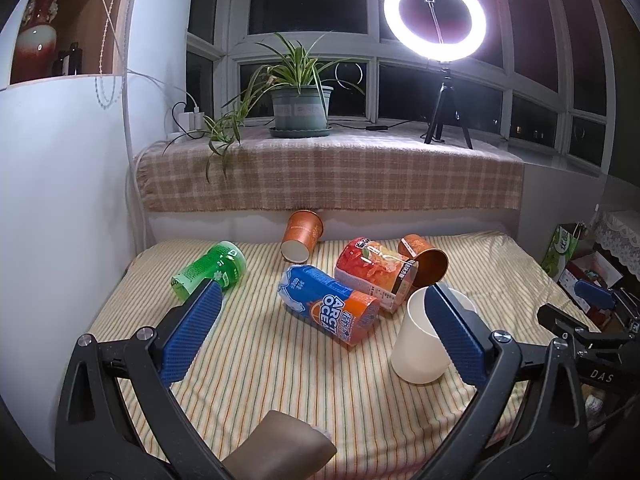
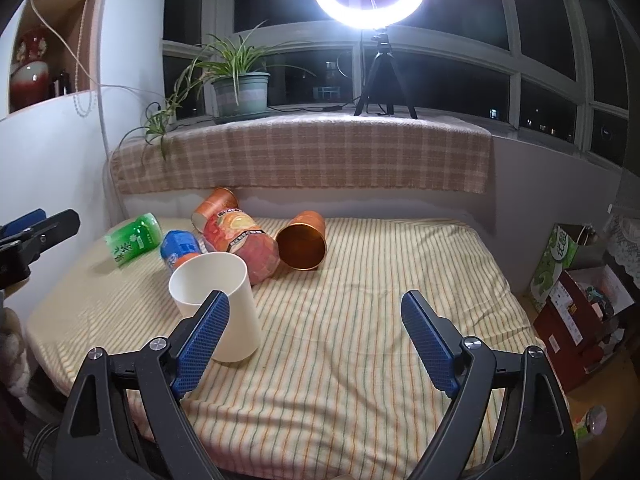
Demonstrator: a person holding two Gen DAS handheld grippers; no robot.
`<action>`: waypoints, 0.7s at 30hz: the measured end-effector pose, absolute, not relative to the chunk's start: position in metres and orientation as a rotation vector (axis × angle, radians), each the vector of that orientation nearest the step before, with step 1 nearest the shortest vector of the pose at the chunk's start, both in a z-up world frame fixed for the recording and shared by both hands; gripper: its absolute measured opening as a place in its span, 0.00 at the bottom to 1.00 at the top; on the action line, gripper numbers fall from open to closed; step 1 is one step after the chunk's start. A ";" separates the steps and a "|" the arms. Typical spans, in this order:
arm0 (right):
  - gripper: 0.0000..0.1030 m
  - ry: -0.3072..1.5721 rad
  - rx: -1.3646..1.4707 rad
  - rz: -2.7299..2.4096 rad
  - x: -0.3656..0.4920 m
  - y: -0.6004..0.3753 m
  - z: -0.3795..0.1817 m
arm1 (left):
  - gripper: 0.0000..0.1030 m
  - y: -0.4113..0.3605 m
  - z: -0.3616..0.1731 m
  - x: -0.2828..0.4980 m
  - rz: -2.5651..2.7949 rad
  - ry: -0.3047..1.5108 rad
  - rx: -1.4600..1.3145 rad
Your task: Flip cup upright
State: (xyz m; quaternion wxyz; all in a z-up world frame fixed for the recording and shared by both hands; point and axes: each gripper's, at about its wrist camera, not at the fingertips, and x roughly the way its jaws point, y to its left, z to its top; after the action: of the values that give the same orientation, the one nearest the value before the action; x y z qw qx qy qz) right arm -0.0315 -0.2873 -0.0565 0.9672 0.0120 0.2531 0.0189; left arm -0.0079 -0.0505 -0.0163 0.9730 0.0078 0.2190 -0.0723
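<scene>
Here, in the left wrist view, the left gripper (image 1: pixel 320 312) is held low over the striped mat (image 1: pixel 248 368), angled downward, its jaws spread wide with nothing between them. The white cup (image 1: pixel 420 352) stands upright just behind the right-hand blue pad (image 1: pixel 454 332), beside the blue-and-orange can (image 1: pixel 332 304) lying on its side.

In the right wrist view, the right gripper (image 2: pixel 316 320) points forward and down, jaws wide and empty. The white cup (image 2: pixel 218 304) stands mouth up behind its left-hand finger (image 2: pixel 202 340); whether they touch is unclear. A copper cup (image 2: pixel 302 246) lies tipped beyond.
</scene>
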 end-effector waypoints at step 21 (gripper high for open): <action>0.85 0.520 0.033 0.028 -0.031 -0.289 -0.059 | 1.00 -0.050 -0.016 -0.008 -0.134 0.440 0.019</action>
State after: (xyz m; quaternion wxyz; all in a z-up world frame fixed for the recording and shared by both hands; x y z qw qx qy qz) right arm -0.0306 -0.2893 -0.0587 0.9662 0.0163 0.2571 0.0140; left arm -0.0080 -0.0498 -0.0158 0.9737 0.0092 0.2179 -0.0663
